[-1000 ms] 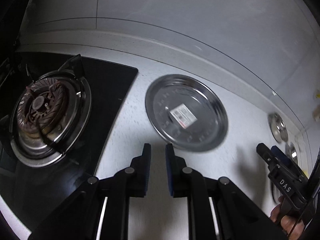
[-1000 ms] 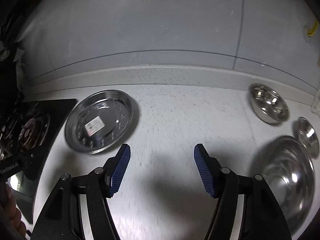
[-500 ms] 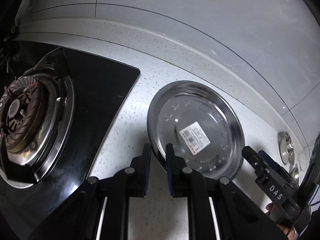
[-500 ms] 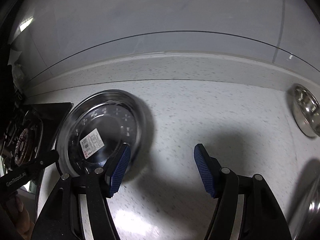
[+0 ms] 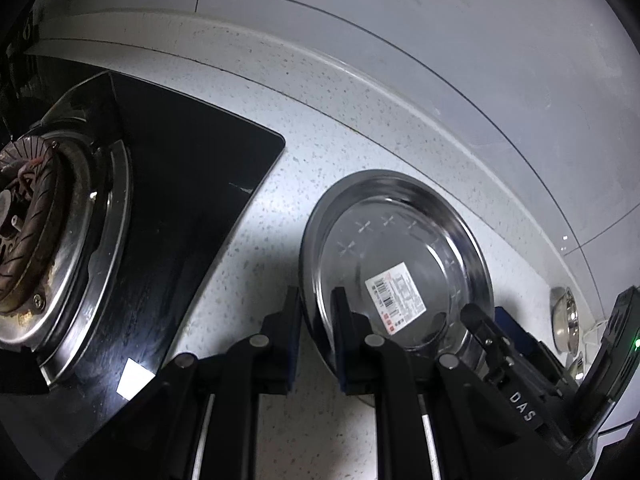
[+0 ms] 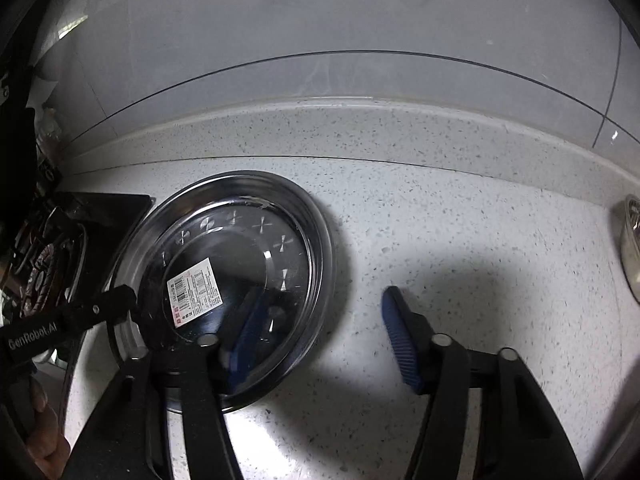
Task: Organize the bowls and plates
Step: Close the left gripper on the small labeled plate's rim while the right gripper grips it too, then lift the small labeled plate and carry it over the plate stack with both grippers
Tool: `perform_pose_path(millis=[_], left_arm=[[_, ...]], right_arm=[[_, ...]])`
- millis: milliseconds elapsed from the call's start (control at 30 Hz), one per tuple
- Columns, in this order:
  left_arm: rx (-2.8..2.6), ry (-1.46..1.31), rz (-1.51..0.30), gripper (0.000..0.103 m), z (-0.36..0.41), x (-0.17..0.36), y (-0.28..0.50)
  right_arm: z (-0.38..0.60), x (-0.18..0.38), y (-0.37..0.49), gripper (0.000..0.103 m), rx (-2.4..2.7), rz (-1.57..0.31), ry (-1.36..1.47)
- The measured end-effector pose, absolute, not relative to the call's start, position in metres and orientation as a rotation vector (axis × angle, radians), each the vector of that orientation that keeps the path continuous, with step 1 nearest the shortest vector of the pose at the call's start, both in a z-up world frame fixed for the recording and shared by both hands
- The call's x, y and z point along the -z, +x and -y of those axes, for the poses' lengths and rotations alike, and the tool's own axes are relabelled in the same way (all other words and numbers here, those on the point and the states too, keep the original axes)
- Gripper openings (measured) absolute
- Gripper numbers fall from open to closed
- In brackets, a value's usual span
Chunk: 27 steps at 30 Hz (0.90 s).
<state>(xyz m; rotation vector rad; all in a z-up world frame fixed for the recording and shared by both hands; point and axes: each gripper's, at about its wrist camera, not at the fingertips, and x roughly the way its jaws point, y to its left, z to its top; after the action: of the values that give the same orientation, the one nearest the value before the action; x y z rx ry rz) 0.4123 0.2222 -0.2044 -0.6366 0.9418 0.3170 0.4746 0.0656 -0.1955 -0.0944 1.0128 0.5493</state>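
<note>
- Blue-padded fingers of the left gripper [image 5: 316, 334] are nearly together and straddle the near-left rim of the steel plate [image 5: 404, 248], one finger outside, one inside. Looks like they're pinching the rim, though I can't make out the actual pad contact.
- Right gripper [image 6: 320, 336] is closing, jaws at a medium gap. Its left finger [image 6: 246, 344] sits over the inside of the plate [image 6: 308, 216], the right finger over bare counter, so the plate's right rim is between them with clear space on the outer side.
- Plate lies flat on the speckled white countertop [image 6: 460, 216], barcode sticker [image 6: 194, 294] stuck inside it.
- Just left of the plate is the black glass hob [image 5: 180, 184] with a grimy gas burner [image 5: 36, 232].
- Small steel bowl [image 5: 564, 320] sits well off to the right near the wall.
</note>
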Motion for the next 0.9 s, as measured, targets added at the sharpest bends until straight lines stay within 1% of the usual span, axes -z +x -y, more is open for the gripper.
perform_pose_path(millis=[33,100,167,333,433,667,900], left_arm=[[-0.315,-0.644,-0.938,0.014,-0.224,0.205,0.412],[-0.295,-0.649,-0.935,0.012,-0.225,0.207,0.415],[-0.300,-0.633,-0.937,0.010,-0.225,0.207,0.416],[-0.295,-0.630,-0.940,0.010,-0.221,0.205,0.413],[-0.300,-0.581,-0.925,0.010,-0.210,0.192,0.406],[-0.255,-0.516,-0.867,0.011,-0.182,0.145,0.383],[-0.165,-0.445,-0.824,0.011,-0.143,0.096,0.323]], right_arm=[[-0.067,0.195,0.473,0.040,-0.557,-1.008,-0.106],[-0.070,0.194,0.471,0.022,-0.558,-1.000,-0.134],[-0.070,0.192,0.469,0.018,-0.565,-0.998,-0.152],[-0.073,0.189,0.464,0.017,-0.551,-1.024,-0.162],[-0.070,0.180,0.458,0.016,-0.551,-1.018,-0.163],[-0.047,0.129,0.435,0.016,-0.527,-0.955,-0.141],[0.000,0.072,0.375,0.016,-0.518,-0.892,-0.059]])
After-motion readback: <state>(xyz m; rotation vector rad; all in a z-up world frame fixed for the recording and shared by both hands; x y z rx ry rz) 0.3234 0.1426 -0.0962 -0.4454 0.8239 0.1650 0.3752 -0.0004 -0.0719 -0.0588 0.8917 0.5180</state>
